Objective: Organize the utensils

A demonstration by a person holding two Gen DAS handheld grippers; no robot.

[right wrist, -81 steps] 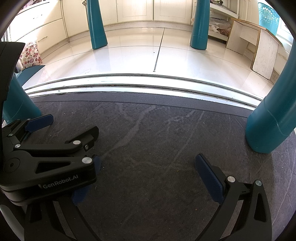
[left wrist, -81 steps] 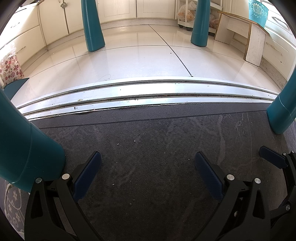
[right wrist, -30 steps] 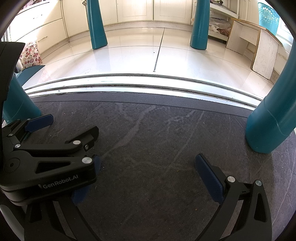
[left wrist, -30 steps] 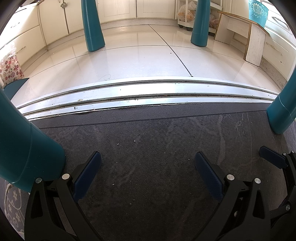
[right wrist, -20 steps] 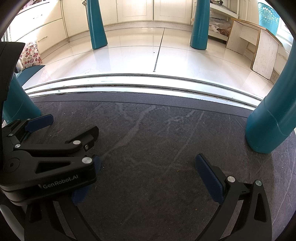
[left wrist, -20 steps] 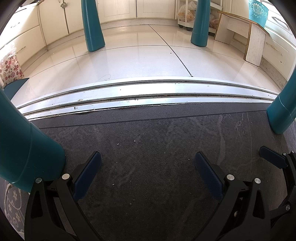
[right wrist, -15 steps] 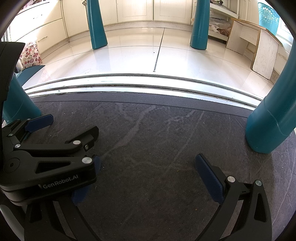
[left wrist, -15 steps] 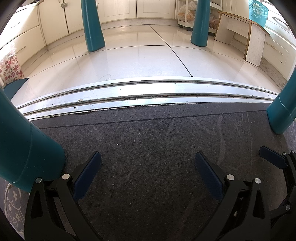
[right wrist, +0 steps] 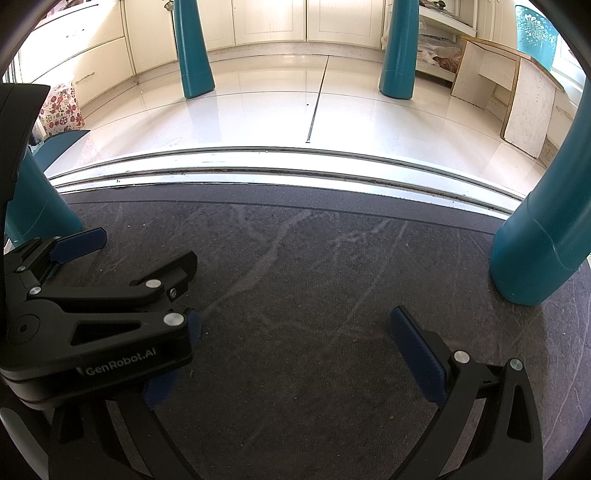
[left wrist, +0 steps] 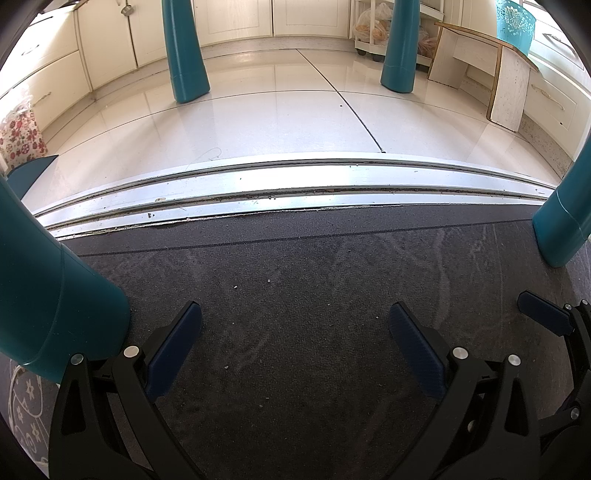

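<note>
Your left gripper (left wrist: 293, 341), black frame with dark blue finger pads, sits low over a dark grey carpeted mat (left wrist: 295, 280), jaws spread wide, nothing between them. Your right gripper (right wrist: 291, 345), same make, is likewise spread wide and empty; its left pad is partly hidden behind the left gripper's body, which carries white "GenRobot.AI" lettering in the right wrist view. The two grippers lie side by side, close together, the right one's blue pad showing at the right edge of the left wrist view. Four teal, tapered, smooth legs stand around: one just beside your left gripper (left wrist: 48, 291), one on the mat's right side (right wrist: 543, 236), two well beyond on the glossy white tiled floor (left wrist: 258, 122). A silver metal door track (left wrist: 280, 188) runs across between mat and tiles. Cream cabinet fronts (left wrist: 236, 18) line the far wall; a pale wooden bench (left wrist: 491, 70) stands at right. Utensils: none visible in either view, location cannot be told.
</note>
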